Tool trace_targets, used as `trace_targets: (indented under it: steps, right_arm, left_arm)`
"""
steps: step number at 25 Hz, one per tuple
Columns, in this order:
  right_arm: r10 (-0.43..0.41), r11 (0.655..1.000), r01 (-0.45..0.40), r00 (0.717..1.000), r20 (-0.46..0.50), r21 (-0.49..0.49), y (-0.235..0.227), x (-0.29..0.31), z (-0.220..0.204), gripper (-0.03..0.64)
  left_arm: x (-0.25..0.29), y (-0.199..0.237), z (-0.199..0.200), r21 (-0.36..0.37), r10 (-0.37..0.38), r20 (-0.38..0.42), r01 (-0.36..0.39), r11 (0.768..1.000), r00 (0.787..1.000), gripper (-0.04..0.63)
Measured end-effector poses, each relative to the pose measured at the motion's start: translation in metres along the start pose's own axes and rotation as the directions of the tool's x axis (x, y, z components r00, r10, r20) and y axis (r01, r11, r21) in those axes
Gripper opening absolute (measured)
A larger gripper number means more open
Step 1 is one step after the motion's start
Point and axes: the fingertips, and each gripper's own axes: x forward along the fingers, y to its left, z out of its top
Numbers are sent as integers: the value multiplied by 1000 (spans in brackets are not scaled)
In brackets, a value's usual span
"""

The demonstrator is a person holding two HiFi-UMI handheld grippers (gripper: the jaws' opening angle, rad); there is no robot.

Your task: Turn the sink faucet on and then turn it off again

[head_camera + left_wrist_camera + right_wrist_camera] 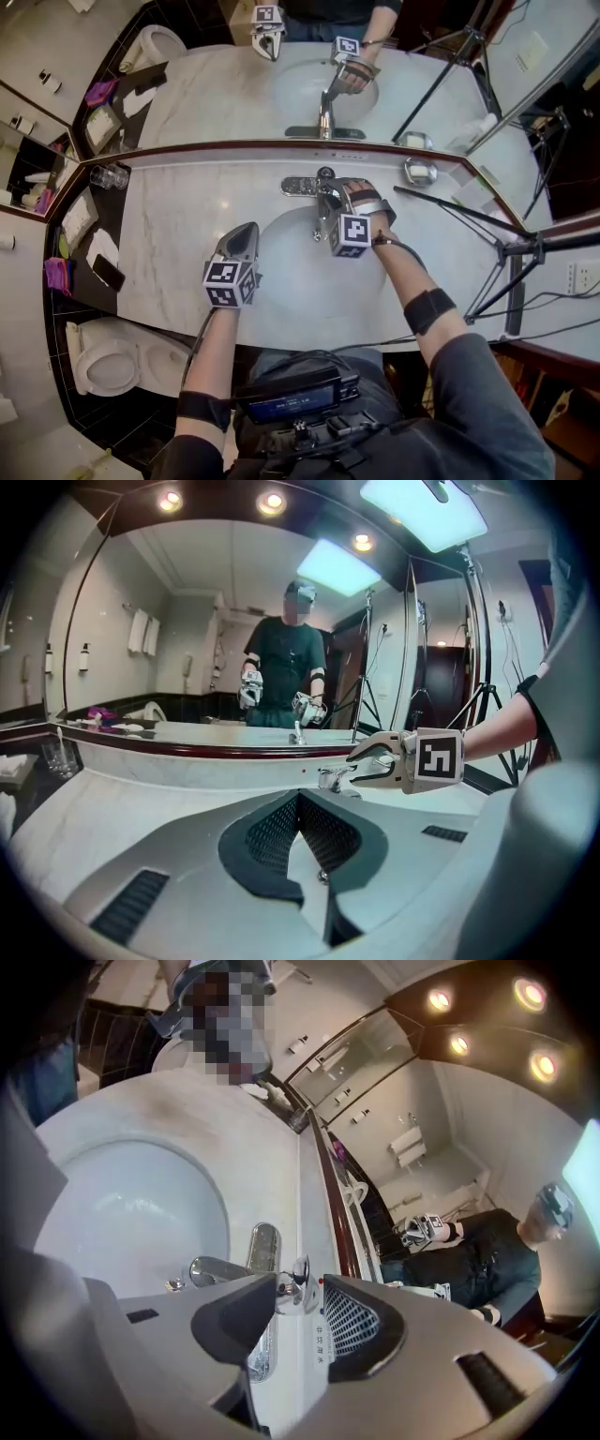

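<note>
1. Right tongs (298,1290) stand apart, with the handle of the chrome sink faucet (281,1283) between them, not clamped.
2. The faucet sits at the back rim of the white oval basin (291,246), below the mirror.
3. Left tongs (298,803) are pressed together and empty, hovering over the pale marble surface (178,216) left of the basin.

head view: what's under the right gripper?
The faucet. Its chrome base plate shows beside the right gripper, whose open jaws stand either side of the handle. The spout is largely covered there; the white basin lies below.
</note>
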Motion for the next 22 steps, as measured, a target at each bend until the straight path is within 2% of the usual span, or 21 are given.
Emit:
trace_targets:
  steps: [3,6,17,22]
  right_arm:
    - [20,997,-21,1000,-17,-75,10,12,-4,181]
    - [41,993,-45,999,-33,-108,17,18,-7,179]
    - [44,995,-48,998,-43,-91,15,12,0,146]
    - [44,990,-51,998,-53,-130,32,14,-5,141]
  left_arm:
    - [-1,4,-2,-4,8,-1,-8,1000,1000,0]
    - [-2,6,-6,-9,14,-4,-14,1000,1000,0]
    - [4,2,-13,-30,3,-14,-4,1000,1000,0]
    - [8,-1,-13,-26,-6,-13,6,1000,1000,0]
